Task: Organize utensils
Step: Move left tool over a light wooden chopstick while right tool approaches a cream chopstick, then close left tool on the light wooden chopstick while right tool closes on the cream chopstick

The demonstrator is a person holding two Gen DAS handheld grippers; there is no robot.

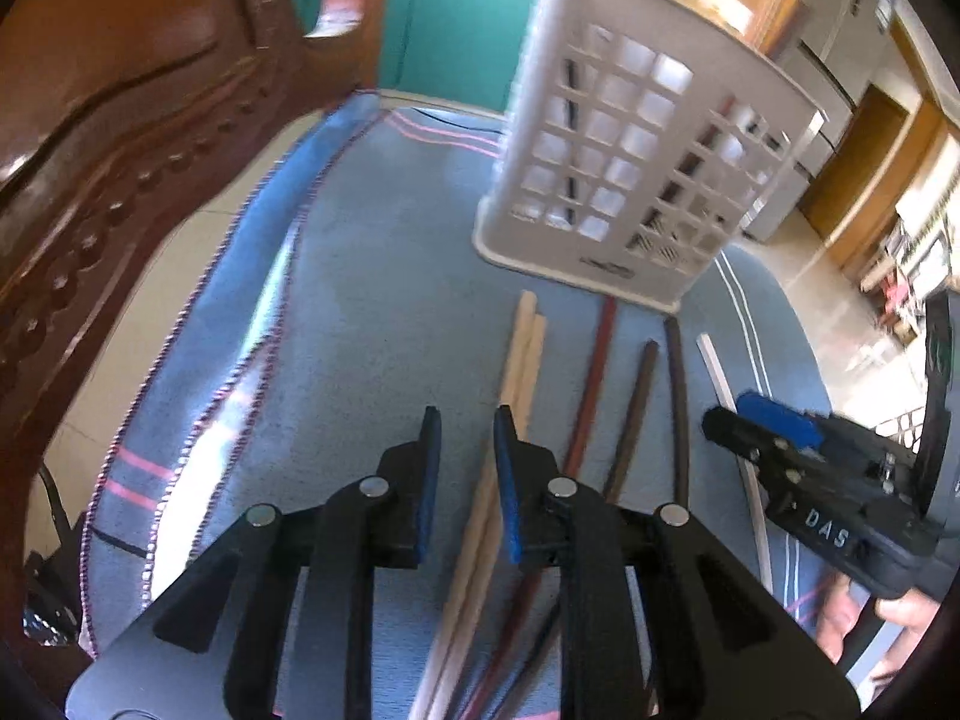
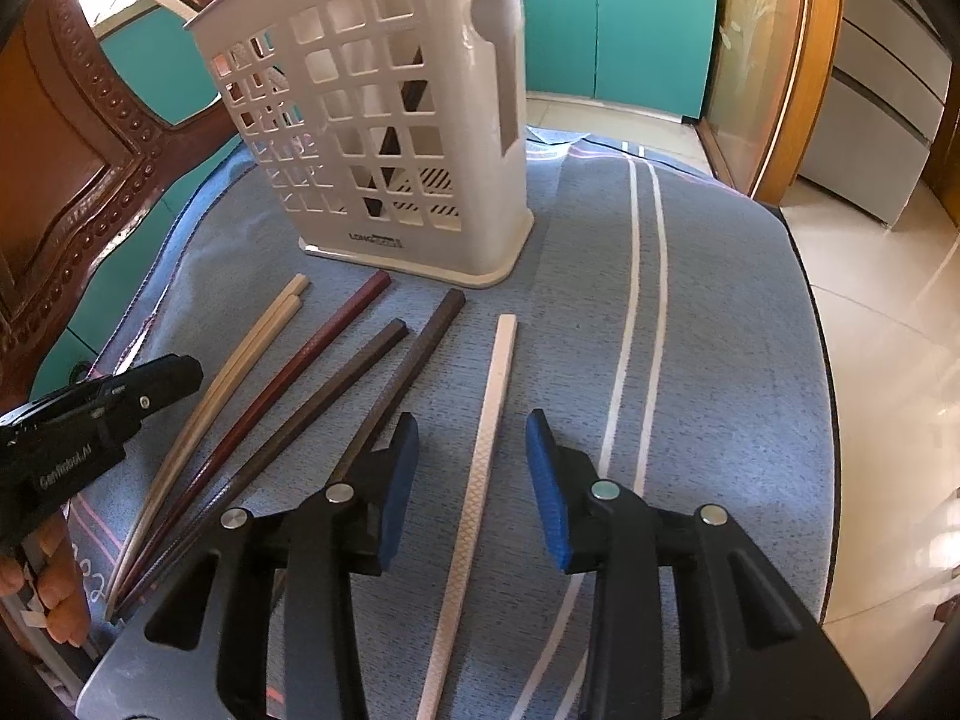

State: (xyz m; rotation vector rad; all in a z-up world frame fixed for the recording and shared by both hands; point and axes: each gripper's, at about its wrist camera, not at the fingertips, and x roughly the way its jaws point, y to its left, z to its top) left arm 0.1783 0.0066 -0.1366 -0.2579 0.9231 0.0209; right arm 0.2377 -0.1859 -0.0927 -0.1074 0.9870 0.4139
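Note:
Several chopsticks lie side by side on a blue cloth: a beige pair, a red one, two dark brown ones and a white one. A white lattice utensil holder stands upright behind them with a few sticks inside; it also shows in the left wrist view. My right gripper is open, its jaws either side of the white chopstick and above it. My left gripper is open and empty, above the cloth just left of the beige pair.
A carved wooden chair back rises at the left of the cloth. Teal cabinets and a tiled floor lie beyond the cloth's right edge. The right gripper body is seen at the right of the left wrist view.

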